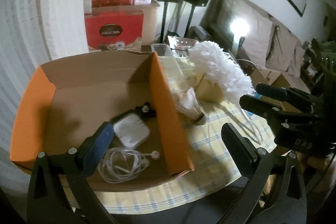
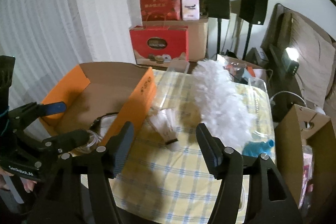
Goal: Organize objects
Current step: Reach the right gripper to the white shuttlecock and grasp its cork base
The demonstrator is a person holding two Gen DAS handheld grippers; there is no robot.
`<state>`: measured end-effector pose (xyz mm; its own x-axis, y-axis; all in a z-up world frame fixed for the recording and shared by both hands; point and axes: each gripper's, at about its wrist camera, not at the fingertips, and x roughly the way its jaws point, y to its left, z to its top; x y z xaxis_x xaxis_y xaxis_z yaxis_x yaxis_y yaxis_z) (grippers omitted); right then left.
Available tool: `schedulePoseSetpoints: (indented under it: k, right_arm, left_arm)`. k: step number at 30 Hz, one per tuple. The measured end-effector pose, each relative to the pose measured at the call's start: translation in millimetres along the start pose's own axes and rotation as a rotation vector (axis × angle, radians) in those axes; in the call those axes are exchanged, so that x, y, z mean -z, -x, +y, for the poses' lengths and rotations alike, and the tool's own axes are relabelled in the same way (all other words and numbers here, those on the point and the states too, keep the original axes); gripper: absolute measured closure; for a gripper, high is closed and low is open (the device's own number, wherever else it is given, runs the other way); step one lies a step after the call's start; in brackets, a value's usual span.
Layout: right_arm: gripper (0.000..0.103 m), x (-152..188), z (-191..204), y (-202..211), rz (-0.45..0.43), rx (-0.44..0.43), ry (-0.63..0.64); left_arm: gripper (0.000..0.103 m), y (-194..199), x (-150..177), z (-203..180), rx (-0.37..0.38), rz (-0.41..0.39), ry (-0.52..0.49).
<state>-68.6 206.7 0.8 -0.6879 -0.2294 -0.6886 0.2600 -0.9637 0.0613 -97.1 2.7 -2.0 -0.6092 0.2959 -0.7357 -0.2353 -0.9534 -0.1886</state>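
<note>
**Spotter:** Where's the shuttlecock relative to your tools?

**Operator:** From my right wrist camera, the white feathered shuttlecock (image 2: 166,129) lies on its side on the yellow-and-blue checked tablecloth (image 2: 168,182), at about twelve o'clock from my right gripper (image 2: 164,140), just beyond the fingertips and between their lines. It sits just beside the outer wall of the open orange cardboard box (image 2: 136,98), which is at ten o'clock. The fluffy white duster (image 2: 220,98) stretches off toward one o'clock, with a blue plastic piece (image 2: 257,147) near its lower end. The frame is blurred, so I can't tell whether a clear plastic tube lies against the shuttlecock.

**Spotter:** And the jaws?

**Operator:** The right gripper is spread wide, holding nothing and touching nothing. My left gripper (image 1: 168,140) is spread wide too, empty, and straddles the box's near right wall. Its blue-padded finger (image 1: 98,146) hangs above the box interior.

**Spotter:** What's in the box?

**Operator:** From the left wrist camera: a white square charger block (image 1: 132,131), a coil of white earphone cable (image 1: 124,163) at six o'clock from it, and a small black item (image 1: 145,110) at one o'clock.
</note>
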Motion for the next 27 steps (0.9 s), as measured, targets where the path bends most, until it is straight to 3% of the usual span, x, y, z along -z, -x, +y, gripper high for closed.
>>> schedulePoseSetpoints:
  k: [8, 18, 27]
  right_arm:
    - [0.038, 10.0, -11.2, -9.5, 0.026, -0.008, -0.002]
    - [0.040, 19.1, -13.1, -67.9, 0.106, -0.035, 0.012]
    - [0.045, 22.9, -13.3, -106.3, 0.158, -0.038, 0.040]
  left_arm:
    - [0.001, 0.6, -3.0, -6.4, -0.008, -0.025, 0.024]
    - [0.000, -5.5, -0.9, 2.3, -0.057, -0.026, 0.036]
    - [0.000, -15.1, -2.4, 8.1, -0.052, -0.015, 0.061]
